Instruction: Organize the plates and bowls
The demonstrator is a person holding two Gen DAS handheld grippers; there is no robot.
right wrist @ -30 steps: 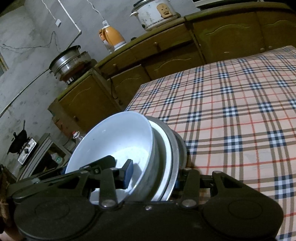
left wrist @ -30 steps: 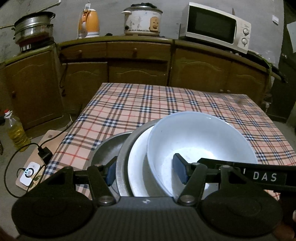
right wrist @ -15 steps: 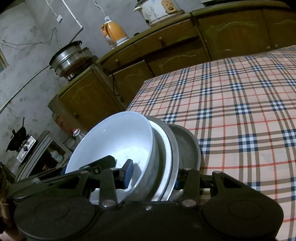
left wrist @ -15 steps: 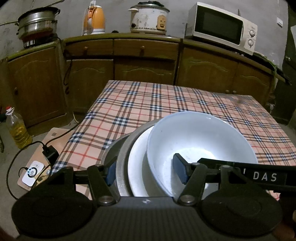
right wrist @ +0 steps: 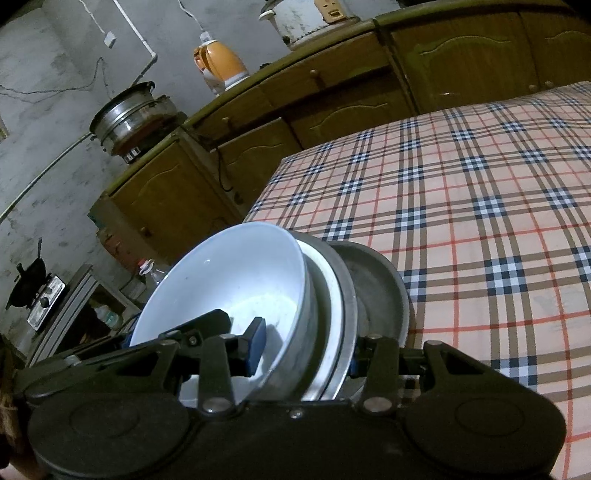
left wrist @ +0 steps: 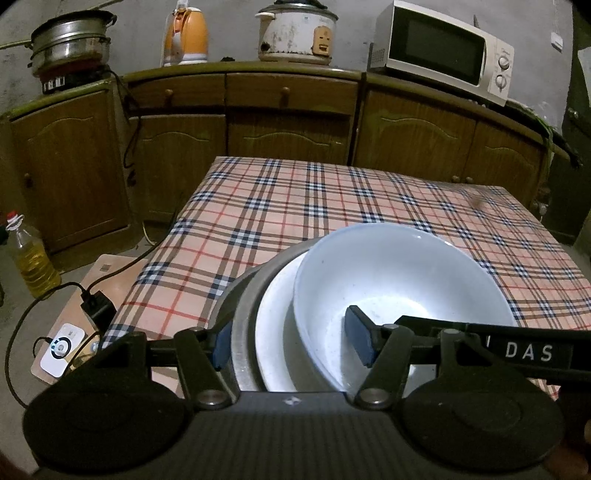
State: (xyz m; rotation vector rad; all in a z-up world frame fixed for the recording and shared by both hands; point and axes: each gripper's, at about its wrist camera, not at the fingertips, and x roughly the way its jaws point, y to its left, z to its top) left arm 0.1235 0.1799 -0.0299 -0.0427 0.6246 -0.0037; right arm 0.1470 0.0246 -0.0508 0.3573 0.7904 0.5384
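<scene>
A tilted stack of dishes hangs over the near edge of the checked tablecloth (left wrist: 314,206): a white bowl (left wrist: 399,273) in front, a white plate (left wrist: 275,325) behind it, and a metal plate (left wrist: 240,310) at the back. My left gripper (left wrist: 290,341) is shut on the stack, one pad inside the bowl and the other on the metal rim. My right gripper (right wrist: 304,350) clamps the same stack from the other side, its left pad in the bowl (right wrist: 236,277). A second metal dish (right wrist: 380,284) sits just behind the stack. I cannot tell whether that dish is gripped too.
Brown cupboards (left wrist: 288,122) line the far wall, carrying a steel pot (left wrist: 70,40), an orange kettle (left wrist: 184,37), a rice cooker (left wrist: 295,29) and a microwave (left wrist: 439,51). On the floor at left stand an oil bottle (left wrist: 29,258) and a power strip (left wrist: 61,347) with cables.
Both grippers have shifted slightly with the stack still held. The rear metal dish shows more in the right wrist view and less in the left wrist view.
</scene>
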